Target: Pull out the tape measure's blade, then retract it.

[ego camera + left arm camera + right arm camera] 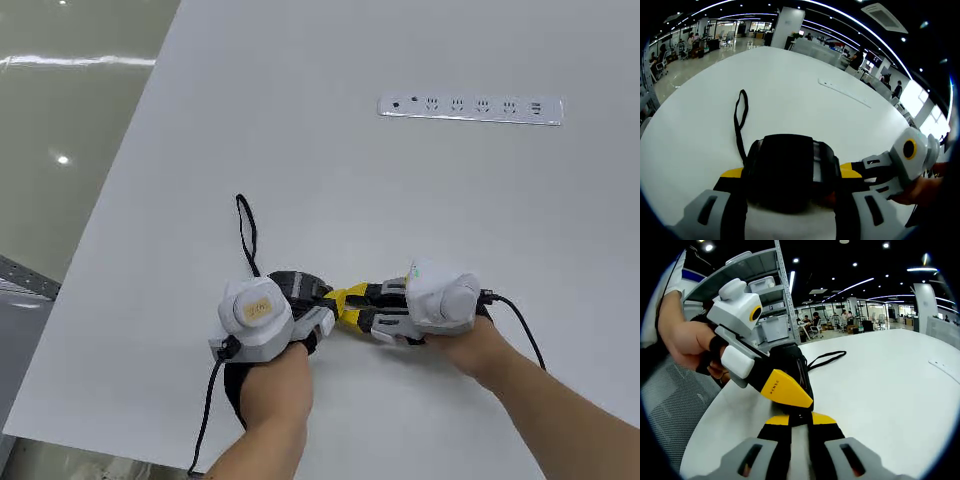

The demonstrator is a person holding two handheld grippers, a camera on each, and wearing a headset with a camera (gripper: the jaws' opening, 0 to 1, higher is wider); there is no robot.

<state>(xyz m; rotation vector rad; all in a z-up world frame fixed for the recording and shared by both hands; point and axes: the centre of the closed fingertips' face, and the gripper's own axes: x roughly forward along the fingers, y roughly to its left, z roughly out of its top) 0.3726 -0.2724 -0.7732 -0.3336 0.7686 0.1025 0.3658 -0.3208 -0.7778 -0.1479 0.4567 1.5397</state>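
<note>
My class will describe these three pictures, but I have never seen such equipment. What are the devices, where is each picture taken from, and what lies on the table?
No robot here: a person holds a two-jaw gripper in each hand. One picture comes from a camera on the person's head; the two round ones come from cameras riding on the grippers. The left gripper clamps a black, rounded tape measure with a black strap loop. The right gripper has its yellow-tipped jaws closed at the case's edge; what they pinch I cannot tell. A white power strip lies farther back on the white table.
</note>
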